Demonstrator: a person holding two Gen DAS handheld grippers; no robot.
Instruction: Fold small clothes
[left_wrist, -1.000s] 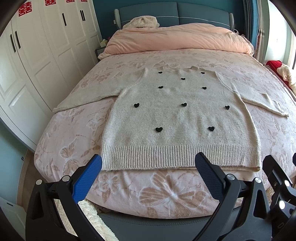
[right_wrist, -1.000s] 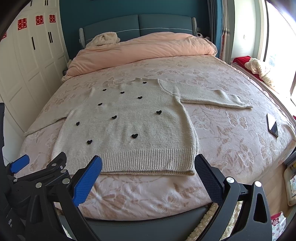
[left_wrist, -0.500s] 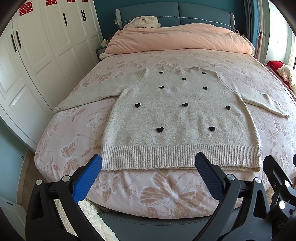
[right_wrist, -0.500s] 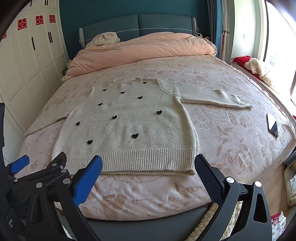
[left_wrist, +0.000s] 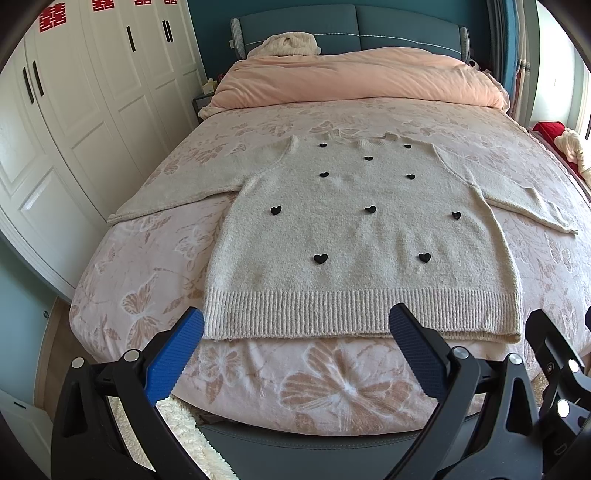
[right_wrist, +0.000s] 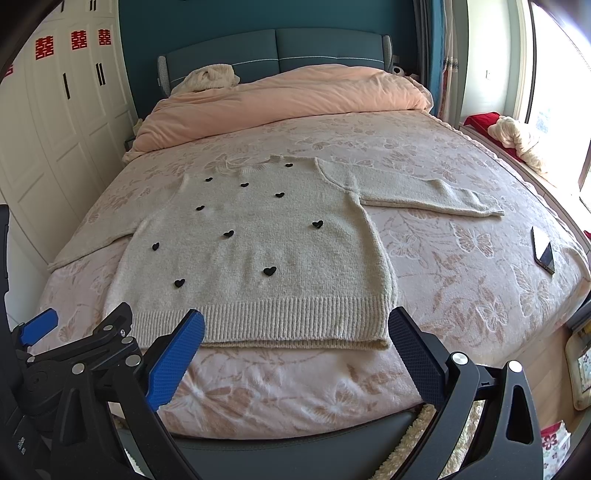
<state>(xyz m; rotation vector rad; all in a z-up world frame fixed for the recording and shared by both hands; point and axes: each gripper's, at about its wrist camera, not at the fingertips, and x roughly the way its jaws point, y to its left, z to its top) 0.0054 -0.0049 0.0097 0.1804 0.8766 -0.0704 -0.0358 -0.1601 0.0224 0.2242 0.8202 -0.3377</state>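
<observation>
A beige sweater (left_wrist: 354, 236) with black hearts lies flat, sleeves spread, on the pink bed (left_wrist: 280, 384). Left gripper (left_wrist: 295, 343) and right gripper (right_wrist: 295, 341) hover at its hem's 6 o'clock, fingers wide, holding nothing. A phone (right_wrist: 543, 249) lies at 3 o'clock.

1. sweater (left_wrist: 354, 236) left cuff: cut off by left claw (right_wrist: 37, 326) frame in the right wrist view.
2. phone (right_wrist: 543, 251) screen content: too small to tell.
3. red item (left_wrist: 550, 130) by the window: partly cropped, unidentifiable.
</observation>
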